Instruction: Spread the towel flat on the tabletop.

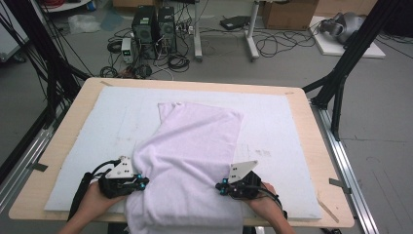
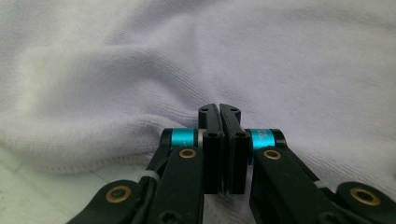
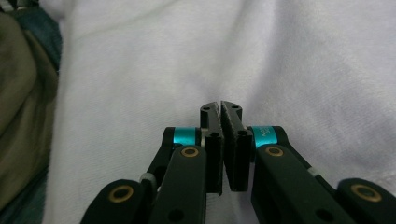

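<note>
Item: white terry-cloth towel (image 1: 192, 161), loosely rumpled, on the pale grey foam mat (image 1: 87, 146) that covers the light wooden table (image 1: 324, 146).
Towel position: middle of the mat, near end spilling over the table edge toward me, far end reaching up the mat with one corner folded at top left.
Long axis: runs away from me, near edge to far edge — slightly slanted to the left at the far end.
Left gripper (image 1: 142, 183): mine, at the towel's left border, pointing inward toward the cloth; jaws pressed together in the left gripper view (image 2: 219, 108), tips lying against the pile just past the hemmed edge. Whether a pinch of fabric sits between them I cannot tell.
Right gripper (image 1: 221, 187): mine, at the towel's right border, pointing inward; jaws pressed together in the right gripper view (image 3: 220, 106), cloth all around the tips. No fold is visibly caught.
Key relation: towel lies between my two grippers — each side edge just beside one tool, both about level with each other near the table's front.
Nearer hand: neither; the left edge falls to the left gripper, the right edge to the right.
Judgement: any lift or fold would have to travel along the long axis, away from me.
</note>
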A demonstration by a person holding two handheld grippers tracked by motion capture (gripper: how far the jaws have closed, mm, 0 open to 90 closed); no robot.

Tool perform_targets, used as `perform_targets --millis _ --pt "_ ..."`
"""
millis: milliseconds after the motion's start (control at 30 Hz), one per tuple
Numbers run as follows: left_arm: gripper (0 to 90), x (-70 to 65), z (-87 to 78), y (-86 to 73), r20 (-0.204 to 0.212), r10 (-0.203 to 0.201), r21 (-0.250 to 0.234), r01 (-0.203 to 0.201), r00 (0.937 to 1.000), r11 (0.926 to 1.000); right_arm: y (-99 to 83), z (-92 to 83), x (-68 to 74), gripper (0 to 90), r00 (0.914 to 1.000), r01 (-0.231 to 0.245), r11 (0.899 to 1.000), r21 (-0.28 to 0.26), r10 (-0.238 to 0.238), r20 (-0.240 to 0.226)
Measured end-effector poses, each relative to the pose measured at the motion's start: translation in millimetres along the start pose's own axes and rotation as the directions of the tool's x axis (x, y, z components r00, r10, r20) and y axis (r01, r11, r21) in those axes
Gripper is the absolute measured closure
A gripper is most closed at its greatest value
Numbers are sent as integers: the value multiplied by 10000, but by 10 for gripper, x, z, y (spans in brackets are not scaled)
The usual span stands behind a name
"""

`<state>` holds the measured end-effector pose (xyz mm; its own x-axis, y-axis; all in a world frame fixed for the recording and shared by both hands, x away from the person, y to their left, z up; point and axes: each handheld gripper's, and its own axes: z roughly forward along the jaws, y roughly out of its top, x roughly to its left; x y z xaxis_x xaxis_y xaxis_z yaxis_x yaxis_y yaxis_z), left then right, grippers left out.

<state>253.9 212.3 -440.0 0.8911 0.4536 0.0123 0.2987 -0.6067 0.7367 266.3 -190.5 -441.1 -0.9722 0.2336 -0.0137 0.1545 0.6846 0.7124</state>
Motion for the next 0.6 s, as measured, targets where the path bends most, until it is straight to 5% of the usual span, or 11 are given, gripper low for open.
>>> perform_targets --millis 267,333,500,600 --pt "876 -341 -405 -128 170 260 -784 -246 9995 9966 -56 -283 404 859 9946 6 9963 -864 -96 -1035" --pt "758 -368 -457 -106 -90 368 -893 -375 9993 9953 -42 -367 443 784 9946 -225 9923 -1215 99 -1032" --pt "673 -187 -350 -37 -528 167 -844 -211 9985 9962 8 -451 282 676 9993 -369 9884 -1476 375 14" --pt "607 -62 -194 -7 -753 -163 -550 122 9970 9984 -12 -352 71 648 9962 -474 9945 -933 539 688"
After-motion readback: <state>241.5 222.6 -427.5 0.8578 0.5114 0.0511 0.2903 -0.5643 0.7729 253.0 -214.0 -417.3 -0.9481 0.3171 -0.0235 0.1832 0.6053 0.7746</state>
